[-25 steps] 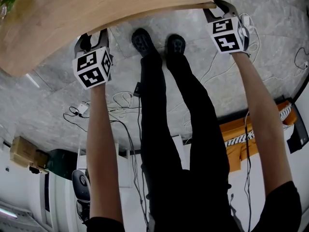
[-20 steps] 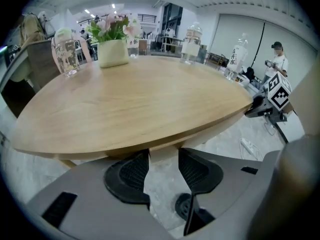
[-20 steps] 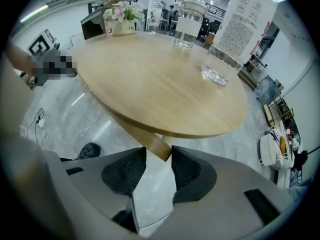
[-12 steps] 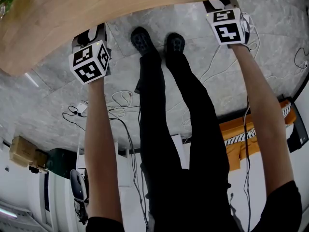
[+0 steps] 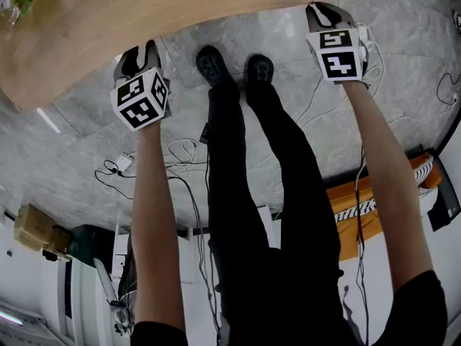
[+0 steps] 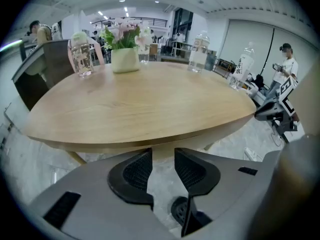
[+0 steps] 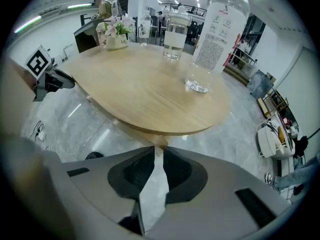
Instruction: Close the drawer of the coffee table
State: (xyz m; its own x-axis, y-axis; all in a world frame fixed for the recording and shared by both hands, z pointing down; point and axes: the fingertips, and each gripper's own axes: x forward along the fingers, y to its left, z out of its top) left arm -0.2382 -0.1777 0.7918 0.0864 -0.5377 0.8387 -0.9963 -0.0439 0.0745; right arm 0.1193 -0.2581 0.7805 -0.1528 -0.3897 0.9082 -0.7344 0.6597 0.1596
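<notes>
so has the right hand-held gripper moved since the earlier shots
Yes, slightly: in the head view the right hand-held gripper has drawn back from under the table edge, toward the person. Its jaws have just been closing, nothing between them.

The desk (image 5: 144,20) stands on the floor (image 5: 79,157) before the person, whose shoes (image 5: 212,62) stand just short of its near edge; cables (image 5: 184,150) lie on the floor beside the legs (image 5: 238,193). On the desk's far side sits a flower pot (image 6: 125,60), a glass jar (image 6: 81,58) to its left, a bottle (image 6: 199,54) to its right; a second bottle (image 6: 243,69) stands further right.
</notes>
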